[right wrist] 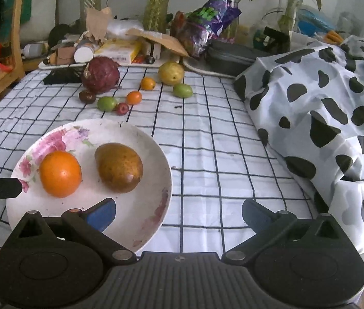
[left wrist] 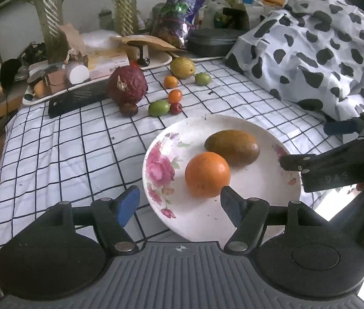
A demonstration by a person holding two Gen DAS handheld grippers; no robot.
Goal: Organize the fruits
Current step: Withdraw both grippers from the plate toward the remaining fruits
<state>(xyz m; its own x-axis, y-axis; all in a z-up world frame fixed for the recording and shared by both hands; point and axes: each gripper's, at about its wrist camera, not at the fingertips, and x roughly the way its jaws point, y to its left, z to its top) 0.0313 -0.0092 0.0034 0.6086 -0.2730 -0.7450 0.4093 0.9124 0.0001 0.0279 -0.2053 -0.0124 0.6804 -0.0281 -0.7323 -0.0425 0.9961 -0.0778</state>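
Hovering both sets of fingers, left [left wrist: 179,206] and right [right wrist: 178,215], spread apart and empty, at the plate's [left wrist: 264,206] near rim; orange [left wrist: 207,174] and mango [left wrist: 232,147] sit on it, touching.

place: we read this as a lived-in home room | surface: white black-grid checked cloth [right wrist: 207,134] with a white black-spotted cow-print fabric [right wrist: 323,108] heaped beside it | backdrop: we see potted green bamboo plants [right wrist: 156,2], a crinkled purple snack bag [right wrist: 207,18] and cluttered white trays of household boxes [left wrist: 99,61]
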